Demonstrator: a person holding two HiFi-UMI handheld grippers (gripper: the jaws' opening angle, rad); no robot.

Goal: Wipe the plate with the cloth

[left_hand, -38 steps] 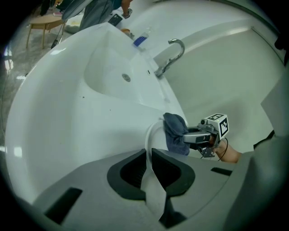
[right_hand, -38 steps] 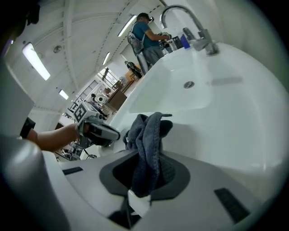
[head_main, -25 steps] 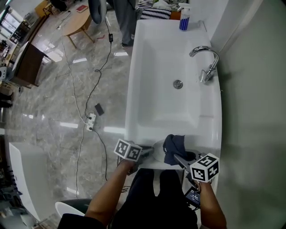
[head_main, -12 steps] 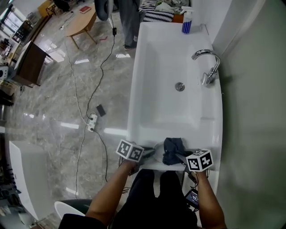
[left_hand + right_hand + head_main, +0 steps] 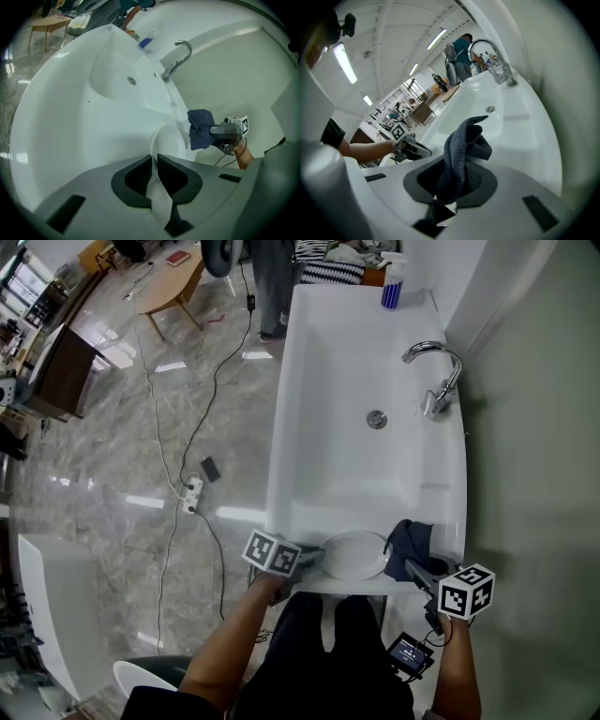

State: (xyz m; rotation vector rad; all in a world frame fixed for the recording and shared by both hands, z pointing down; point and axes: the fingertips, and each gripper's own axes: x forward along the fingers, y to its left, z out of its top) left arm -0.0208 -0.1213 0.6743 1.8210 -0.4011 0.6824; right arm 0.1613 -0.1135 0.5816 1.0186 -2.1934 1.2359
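At sink, right hand-held gripper clamps cloth, hiding its tips; left hand-held gripper clamps plate.

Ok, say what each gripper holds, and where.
The left gripper pinches the plate by its rim; right gripper clamps the cloth at a bunched fold.

The head camera is looking steeply down on the sink. Cameras riding the left gripper and right gripper are looking close along their jaws toward each other, all sharing the tap.
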